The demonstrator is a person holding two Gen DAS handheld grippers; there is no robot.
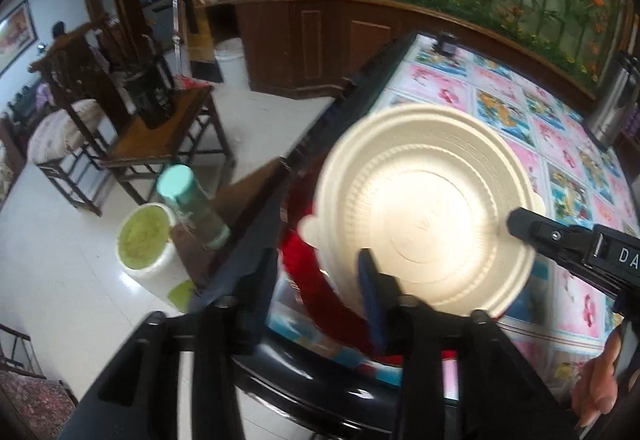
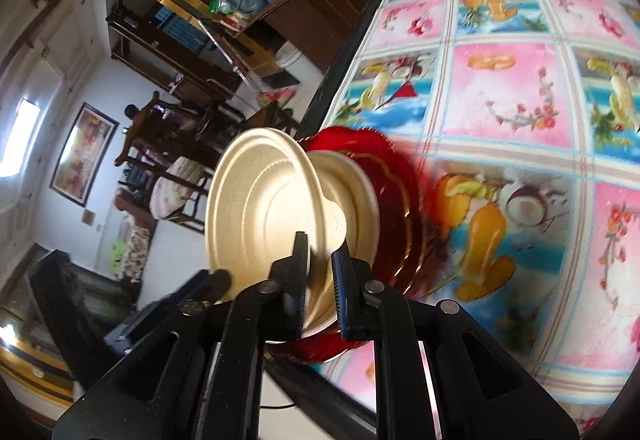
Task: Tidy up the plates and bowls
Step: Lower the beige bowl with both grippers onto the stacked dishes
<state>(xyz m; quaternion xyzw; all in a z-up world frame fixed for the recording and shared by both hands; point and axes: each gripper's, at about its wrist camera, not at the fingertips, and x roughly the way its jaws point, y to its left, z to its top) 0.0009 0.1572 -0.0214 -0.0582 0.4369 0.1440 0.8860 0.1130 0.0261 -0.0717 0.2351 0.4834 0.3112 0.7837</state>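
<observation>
My right gripper [image 2: 322, 272] is clamped on the rim of a cream round disposable bowl [image 2: 260, 211], held tilted above red scalloped glass plates [image 2: 396, 191] at the table [image 2: 516, 87] edge. Left gripper [image 1: 316, 272] parted, gripping nothing.

The table [image 2: 500, 87] lies bare far and right; the red plates [image 2: 404, 175] block its near left edge.

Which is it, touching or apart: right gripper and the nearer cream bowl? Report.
Touching. The right wrist view shows the right gripper clamped on the rim of the nearer cream bowl, with no gap.
</observation>
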